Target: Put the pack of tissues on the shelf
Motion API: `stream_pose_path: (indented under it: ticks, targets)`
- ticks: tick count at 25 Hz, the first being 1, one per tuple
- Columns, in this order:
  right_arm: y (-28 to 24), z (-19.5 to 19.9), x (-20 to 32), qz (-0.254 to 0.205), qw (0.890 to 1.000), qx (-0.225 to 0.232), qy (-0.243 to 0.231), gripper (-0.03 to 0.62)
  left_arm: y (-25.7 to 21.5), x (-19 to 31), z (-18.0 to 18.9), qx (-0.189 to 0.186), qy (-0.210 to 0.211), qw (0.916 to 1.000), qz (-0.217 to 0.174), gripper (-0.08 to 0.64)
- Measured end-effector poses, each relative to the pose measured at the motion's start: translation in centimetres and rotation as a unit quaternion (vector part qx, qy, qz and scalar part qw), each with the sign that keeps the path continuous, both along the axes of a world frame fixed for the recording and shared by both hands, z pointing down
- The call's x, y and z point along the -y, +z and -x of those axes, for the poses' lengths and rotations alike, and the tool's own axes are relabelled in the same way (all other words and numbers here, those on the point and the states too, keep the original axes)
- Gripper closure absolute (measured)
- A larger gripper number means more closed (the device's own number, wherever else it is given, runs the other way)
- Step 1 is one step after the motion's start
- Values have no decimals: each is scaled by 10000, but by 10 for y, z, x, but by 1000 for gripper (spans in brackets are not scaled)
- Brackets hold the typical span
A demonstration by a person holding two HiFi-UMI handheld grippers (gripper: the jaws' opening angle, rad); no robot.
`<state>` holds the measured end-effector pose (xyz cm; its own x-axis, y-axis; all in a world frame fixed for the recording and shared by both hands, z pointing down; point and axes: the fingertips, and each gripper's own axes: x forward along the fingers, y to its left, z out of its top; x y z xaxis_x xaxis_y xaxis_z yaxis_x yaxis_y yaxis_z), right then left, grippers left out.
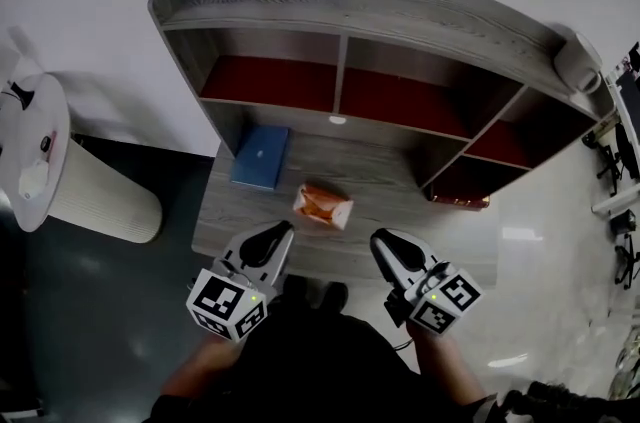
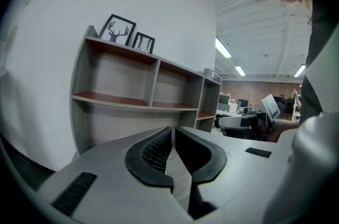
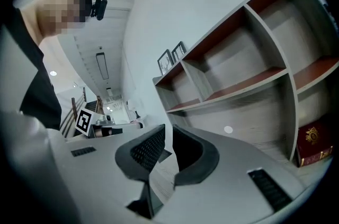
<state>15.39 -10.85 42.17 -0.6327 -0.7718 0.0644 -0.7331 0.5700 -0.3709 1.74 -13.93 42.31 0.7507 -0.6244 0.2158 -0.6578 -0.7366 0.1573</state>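
An orange-and-white soft pack of tissues (image 1: 322, 206) lies on the grey wood-grain desk (image 1: 410, 196), just ahead of the two tongs and between them. Its long axis runs crosswise to them, slightly tilted. The left tongs (image 1: 281, 231) look marginally nearer to it than the right tongs (image 1: 380, 238) (the difference is slight). Both pairs are closed almost tip to tip, with nothing between their jaws, and neither touches the pack. The grey wooden shelf (image 1: 400, 11), with its red-lined compartments, stands beyond the pack.
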Motion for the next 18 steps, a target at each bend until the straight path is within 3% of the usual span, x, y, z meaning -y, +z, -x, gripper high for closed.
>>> stream_pose_path:
  ticks: [11, 18]
  targets:
    - [26, 26, 47, 470, 9988, -101, -6, 571, 51, 50, 5, 216, 483, 9980, 342, 526]
    - [57, 41, 58, 868, 9962, -102, -26, 571, 110, 67, 1, 588, 847, 9930, 584, 453]
